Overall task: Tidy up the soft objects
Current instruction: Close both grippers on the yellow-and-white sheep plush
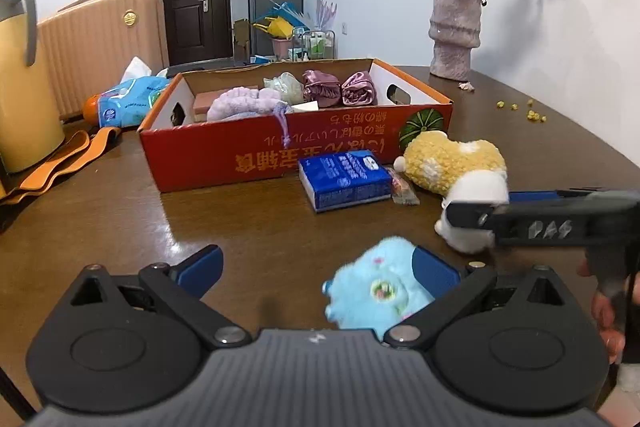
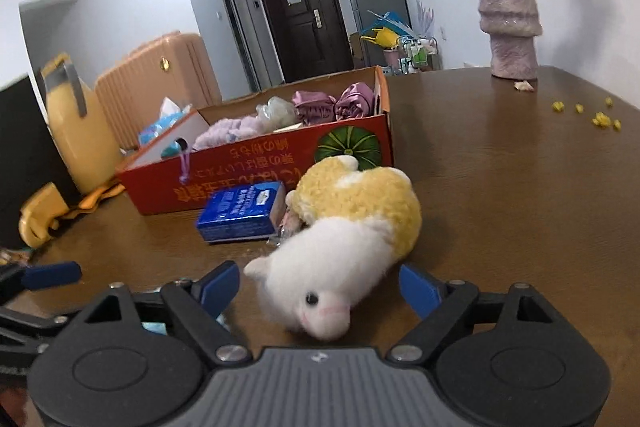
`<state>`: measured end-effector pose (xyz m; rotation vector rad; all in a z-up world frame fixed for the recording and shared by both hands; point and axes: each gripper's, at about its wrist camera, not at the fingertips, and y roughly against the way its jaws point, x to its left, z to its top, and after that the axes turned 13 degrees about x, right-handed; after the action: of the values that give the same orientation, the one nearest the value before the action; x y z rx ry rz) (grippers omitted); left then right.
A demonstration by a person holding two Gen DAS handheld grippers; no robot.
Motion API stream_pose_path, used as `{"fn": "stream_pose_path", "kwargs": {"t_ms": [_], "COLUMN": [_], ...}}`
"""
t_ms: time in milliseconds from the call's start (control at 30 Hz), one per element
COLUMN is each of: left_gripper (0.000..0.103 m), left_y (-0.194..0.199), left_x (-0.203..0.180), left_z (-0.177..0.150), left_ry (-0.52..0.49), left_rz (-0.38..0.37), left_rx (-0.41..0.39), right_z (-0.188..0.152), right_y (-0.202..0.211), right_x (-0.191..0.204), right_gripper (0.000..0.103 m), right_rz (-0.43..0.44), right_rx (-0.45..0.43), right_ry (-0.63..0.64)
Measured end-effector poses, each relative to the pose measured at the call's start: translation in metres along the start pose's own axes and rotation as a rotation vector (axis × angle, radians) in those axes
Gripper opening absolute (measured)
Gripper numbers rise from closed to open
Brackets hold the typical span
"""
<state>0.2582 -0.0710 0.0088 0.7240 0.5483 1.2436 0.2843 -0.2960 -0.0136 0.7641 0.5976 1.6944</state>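
A light blue plush toy (image 1: 376, 287) lies between the wide-open jaws of my left gripper (image 1: 318, 271), against the right finger (image 1: 434, 273). A yellow and white plush animal (image 2: 352, 227) lies on the brown table (image 2: 500, 187), its white head between the open jaws of my right gripper (image 2: 320, 285). The same plush (image 1: 460, 163) and my right gripper (image 1: 472, 213) show in the left wrist view. An open red cardboard box (image 1: 280, 151) holds purple and pink soft items (image 1: 340, 89). It also shows in the right wrist view (image 2: 256, 179).
A blue carton (image 1: 344, 179) and a small wrapped sweet (image 1: 404, 189) lie before the box. A vase of dried roses (image 1: 456, 31) stands at the back right, yellow crumbs (image 1: 534, 113) near it. A yellow jug (image 1: 20, 87), orange strap (image 1: 60, 163) and tissue pack (image 1: 128, 101) are left.
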Motion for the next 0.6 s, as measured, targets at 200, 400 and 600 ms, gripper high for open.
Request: {"fn": "stream_pose_path", "kwargs": {"t_ms": [200,400,600], "left_gripper": [0.103,0.077,0.068], "left_y": [-0.009,-0.043,-0.083], "left_x": [-0.022,-0.053,-0.056], "left_z": [0.040,0.079,0.083], "left_ry": [-0.066,-0.058,0.041], "left_rz": [-0.060,-0.212,-0.302], "left_rx": [-0.038,-0.006,0.143], "right_z": [-0.004,-0.012,-0.005], "right_y": [0.014,0.039,0.029], "right_x": [-0.028,-0.066,-0.081], "right_gripper": [0.069,0.071,0.076], "right_rz": [0.049,0.035,0.066], "right_rx": [0.029,-0.040,-0.070], "right_ry": [0.068,-0.055,-0.105]}}
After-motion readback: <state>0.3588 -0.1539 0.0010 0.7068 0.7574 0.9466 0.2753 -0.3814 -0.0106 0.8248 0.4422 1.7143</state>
